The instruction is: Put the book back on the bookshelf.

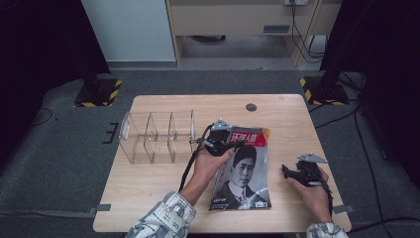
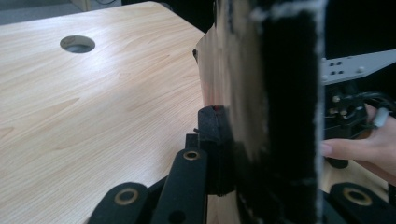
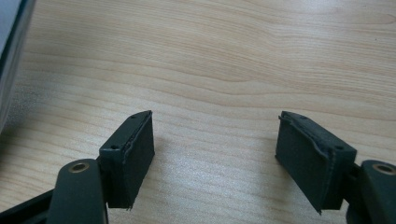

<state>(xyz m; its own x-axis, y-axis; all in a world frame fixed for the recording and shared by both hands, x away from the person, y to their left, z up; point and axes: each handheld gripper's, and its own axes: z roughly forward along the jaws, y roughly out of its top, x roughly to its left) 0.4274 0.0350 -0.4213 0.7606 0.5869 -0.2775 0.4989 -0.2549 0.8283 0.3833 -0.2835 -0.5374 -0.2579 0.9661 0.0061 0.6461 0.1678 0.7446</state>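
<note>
Magazine (image 3: 9, 56) cut off by left edge, right gripper view.

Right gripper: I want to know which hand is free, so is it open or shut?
Open. The right gripper has its jaws wide apart over bare table, with nothing between them.

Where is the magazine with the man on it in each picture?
High view: the magazine lies mid-table, its top-left corner at the left hand-held gripper.
Left gripper view: its edge stands upright, clamped between the jaws.
Right gripper view: a sliver at the left border.
Shared landmark: the wooden table.
</note>
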